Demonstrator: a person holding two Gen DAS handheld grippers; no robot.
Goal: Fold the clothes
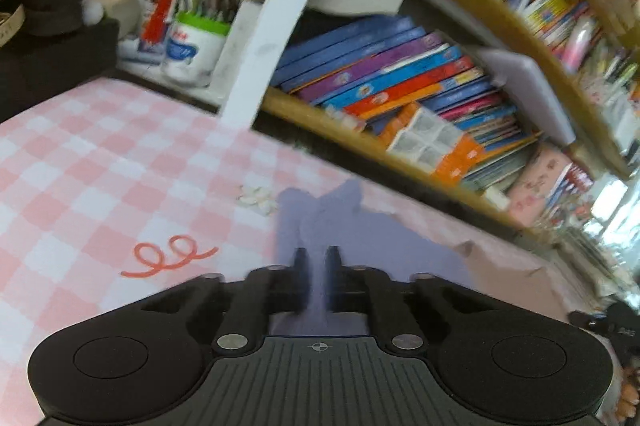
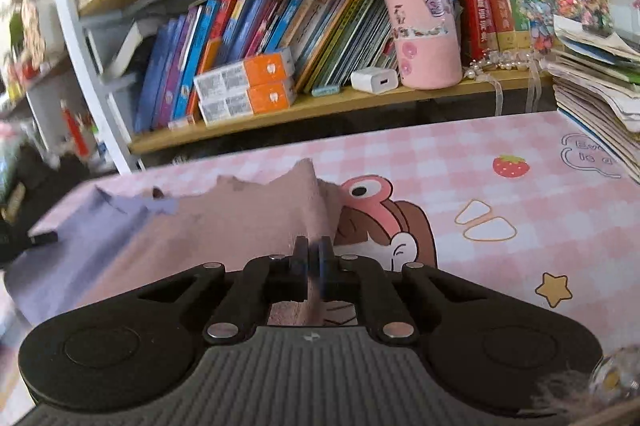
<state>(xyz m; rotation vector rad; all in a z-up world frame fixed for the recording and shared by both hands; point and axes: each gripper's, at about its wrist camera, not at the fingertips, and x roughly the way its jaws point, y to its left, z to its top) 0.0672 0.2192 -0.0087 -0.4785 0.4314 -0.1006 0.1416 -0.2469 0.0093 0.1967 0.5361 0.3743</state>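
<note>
Both pinched on the garment (image 2: 224,226), lifted off the checked mat (image 2: 500,153): left gripper (image 1: 317,258) clamped on the lilac edge, right gripper (image 2: 314,250) on the pink edge at 12 o'clock; uneven pull risks slipping or a skewed fold

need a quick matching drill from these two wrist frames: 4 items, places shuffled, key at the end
Items:
1. pink and lavender cloth garment
2. pink cylindrical canister
3. white square charger plug
4. red strawberry print

Places:
A. on the pink checked table mat, right of the garment
B. pinched in the right claw
C. lying on the shelf, left of the canister
D. standing upright on the shelf

Pairs: 1-B, 2-D, 3-C, 4-A
</note>
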